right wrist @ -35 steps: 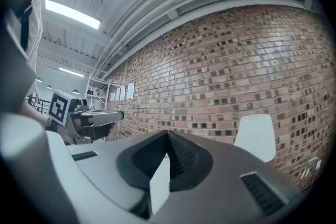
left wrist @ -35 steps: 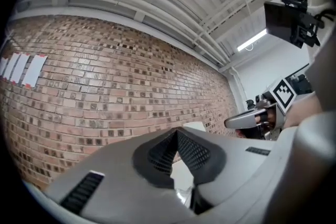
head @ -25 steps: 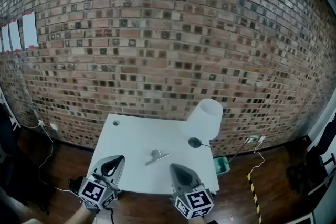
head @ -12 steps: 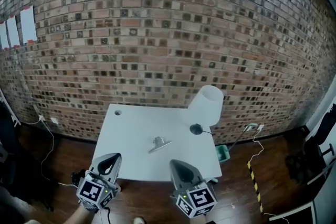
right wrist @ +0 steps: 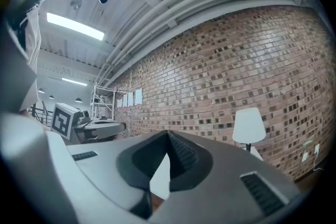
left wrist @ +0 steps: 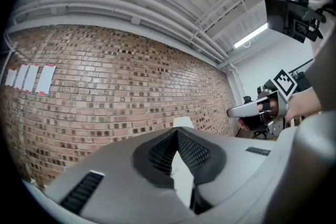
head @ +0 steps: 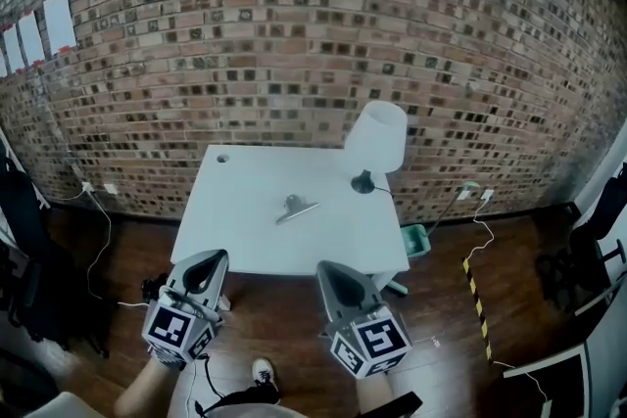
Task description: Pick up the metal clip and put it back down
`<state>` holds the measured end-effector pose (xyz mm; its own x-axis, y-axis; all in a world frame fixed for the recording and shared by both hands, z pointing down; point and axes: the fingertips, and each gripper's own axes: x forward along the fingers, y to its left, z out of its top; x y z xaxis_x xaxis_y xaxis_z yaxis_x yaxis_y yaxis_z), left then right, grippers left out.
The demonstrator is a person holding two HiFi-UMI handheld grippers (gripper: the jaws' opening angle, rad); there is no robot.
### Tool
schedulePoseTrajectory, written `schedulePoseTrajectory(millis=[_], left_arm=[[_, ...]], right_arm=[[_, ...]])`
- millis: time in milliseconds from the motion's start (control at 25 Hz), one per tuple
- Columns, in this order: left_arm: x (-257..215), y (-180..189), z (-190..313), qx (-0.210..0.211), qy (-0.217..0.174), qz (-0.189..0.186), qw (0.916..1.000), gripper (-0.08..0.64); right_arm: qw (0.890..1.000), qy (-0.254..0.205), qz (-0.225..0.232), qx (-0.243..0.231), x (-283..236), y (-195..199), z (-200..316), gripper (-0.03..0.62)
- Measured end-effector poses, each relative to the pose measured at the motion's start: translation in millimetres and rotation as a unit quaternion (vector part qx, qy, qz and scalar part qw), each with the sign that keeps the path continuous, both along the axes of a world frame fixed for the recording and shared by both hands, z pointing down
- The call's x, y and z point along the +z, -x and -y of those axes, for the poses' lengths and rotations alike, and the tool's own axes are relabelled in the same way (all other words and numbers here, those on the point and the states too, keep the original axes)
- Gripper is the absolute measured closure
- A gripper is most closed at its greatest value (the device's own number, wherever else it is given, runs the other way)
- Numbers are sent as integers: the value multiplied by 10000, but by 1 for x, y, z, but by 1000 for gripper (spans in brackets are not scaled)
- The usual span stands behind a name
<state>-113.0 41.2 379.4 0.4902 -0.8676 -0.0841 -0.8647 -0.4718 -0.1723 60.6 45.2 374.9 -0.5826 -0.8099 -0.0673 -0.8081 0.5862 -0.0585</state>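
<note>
Metal clip (head: 295, 208) is lying flat near the middle of the white table (head: 230, 245), just left of the white lamp (head: 376, 138) that stands at the far right corner by the brick wall (head: 294, 34). We've got both grippers short of the table's near edge, over the wooden floor (head: 279, 323) and well apart from the clip. Our left gripper (head: 206, 261) is clenched, tips meeting on nothing. Our right gripper (head: 333, 271) is closed the same way, empty too.
</note>
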Motion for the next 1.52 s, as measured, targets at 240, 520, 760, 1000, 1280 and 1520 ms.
schedulePoseTrajectory(millis=[240, 520, 760, 1000, 1280, 1520], left_arm=[[4, -42, -92, -156, -43, 10, 9999, 545], [9, -79, -192, -241, -39, 174, 9996, 545], [-1, -86, -235, -305, -77, 162, 9994, 545], [-7, -85, -254, -221, -193, 230, 9993, 546], [-15, -68, -264, -210, -238, 269, 9991, 545], [-18, -59, -266, -157, -287, 297, 9990, 545]], right_arm=[[9998, 0, -53, -179, 4, -41, -95, 607], [9995, 240, -56, -216, 18, -85, -186, 607], [9996, 171, 8, -234, 10, -93, -228, 607], [9998, 49, 11, -217, 1, -85, -246, 607], [9994, 19, -87, -327, -2, -55, -259, 607], [9992, -76, -182, -360, -5, -35, -262, 607]])
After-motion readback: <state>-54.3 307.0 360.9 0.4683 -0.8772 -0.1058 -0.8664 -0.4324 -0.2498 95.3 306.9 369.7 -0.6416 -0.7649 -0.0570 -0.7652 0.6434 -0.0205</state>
